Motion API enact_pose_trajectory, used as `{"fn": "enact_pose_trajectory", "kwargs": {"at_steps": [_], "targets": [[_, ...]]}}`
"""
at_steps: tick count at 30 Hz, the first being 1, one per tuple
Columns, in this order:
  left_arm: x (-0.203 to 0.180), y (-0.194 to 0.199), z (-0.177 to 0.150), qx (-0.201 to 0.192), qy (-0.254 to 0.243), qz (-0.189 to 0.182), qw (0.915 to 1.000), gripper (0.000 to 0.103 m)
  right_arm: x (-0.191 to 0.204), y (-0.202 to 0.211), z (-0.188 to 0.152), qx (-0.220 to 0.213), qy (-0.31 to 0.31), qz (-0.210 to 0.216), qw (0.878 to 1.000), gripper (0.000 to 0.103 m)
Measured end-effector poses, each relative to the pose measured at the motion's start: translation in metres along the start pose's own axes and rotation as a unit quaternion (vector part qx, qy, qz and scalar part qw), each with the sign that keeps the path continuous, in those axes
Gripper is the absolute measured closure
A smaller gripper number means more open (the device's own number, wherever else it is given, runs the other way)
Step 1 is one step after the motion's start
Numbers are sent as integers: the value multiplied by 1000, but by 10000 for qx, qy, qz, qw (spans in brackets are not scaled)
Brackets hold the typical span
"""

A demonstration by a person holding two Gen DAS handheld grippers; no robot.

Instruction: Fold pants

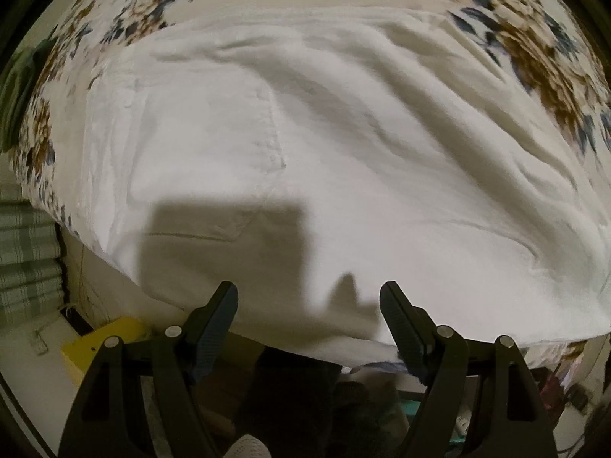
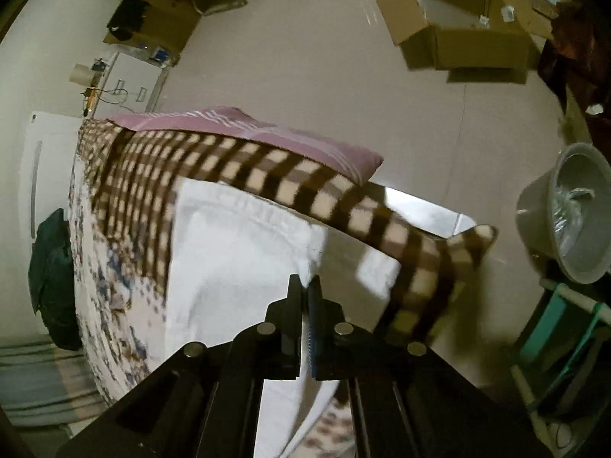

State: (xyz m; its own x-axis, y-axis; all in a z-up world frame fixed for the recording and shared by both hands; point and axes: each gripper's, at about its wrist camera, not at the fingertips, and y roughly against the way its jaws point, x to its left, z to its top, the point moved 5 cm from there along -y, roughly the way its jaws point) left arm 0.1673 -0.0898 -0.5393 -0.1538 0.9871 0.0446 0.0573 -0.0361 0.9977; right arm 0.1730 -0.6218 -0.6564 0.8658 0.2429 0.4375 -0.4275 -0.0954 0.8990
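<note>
White pants (image 1: 305,145) lie spread and wrinkled on a floral bedspread (image 1: 542,61); a back pocket seam shows near the middle left. My left gripper (image 1: 307,297) is open and empty, hovering over the near edge of the pants. In the right wrist view the white pants (image 2: 236,252) hang over the bed edge. My right gripper (image 2: 304,290) is shut on a fold of the white pants, with cloth running down between the jaws.
A brown checked blanket (image 2: 267,175) and a pink pillow (image 2: 305,141) lie on the bed. Open cardboard boxes (image 2: 466,34) sit on the floor, a grey bucket (image 2: 573,213) at right, dark bag (image 2: 53,278) at left. A yellow object (image 1: 103,343) lies by the bed.
</note>
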Motion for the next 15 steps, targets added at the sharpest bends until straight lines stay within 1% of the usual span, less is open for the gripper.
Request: {"fn": "enact_pose_trajectory", "kwargs": {"at_steps": [3,5,6,8,9,10,11,12,13,14,15], "targets": [[-6,2,0,-3,-129,3,9999,27,-5,14,-2,65,30,-132,9999,101],[-7,-1,-2,47,-141,-3,9999,27,-15,10,-3,203,-6,-400,9990,101],[-2,-4,-2,86,-126,-11,9999,27,-21,5,-3,272,-17,-543,9982,101],[1,-6,-3,136,-117,-46,9998,27,-33,-11,-2,603,19,-882,9943,99],[0,-5,-3,122,-161,-52,9998,27,-36,-15,0,697,119,-1097,9914,90],[0,-4,-3,106,-222,-43,9997,27,-34,-15,3,694,294,-1368,9877,87],[-2,0,-1,78,-326,-30,9994,27,-25,-10,6,569,533,-1411,9869,84],[-6,3,0,45,-397,-38,9992,27,-12,-3,8,428,751,-1290,9879,71],[-9,6,0,2,-481,-39,9988,27,2,2,9,318,963,-1164,9880,56],[-13,10,2,-60,-591,-10,9982,27,21,7,10,203,1264,-1027,9864,52],[-17,12,3,-114,-661,-8,9977,27,37,9,12,137,1525,-910,9840,49]]}}
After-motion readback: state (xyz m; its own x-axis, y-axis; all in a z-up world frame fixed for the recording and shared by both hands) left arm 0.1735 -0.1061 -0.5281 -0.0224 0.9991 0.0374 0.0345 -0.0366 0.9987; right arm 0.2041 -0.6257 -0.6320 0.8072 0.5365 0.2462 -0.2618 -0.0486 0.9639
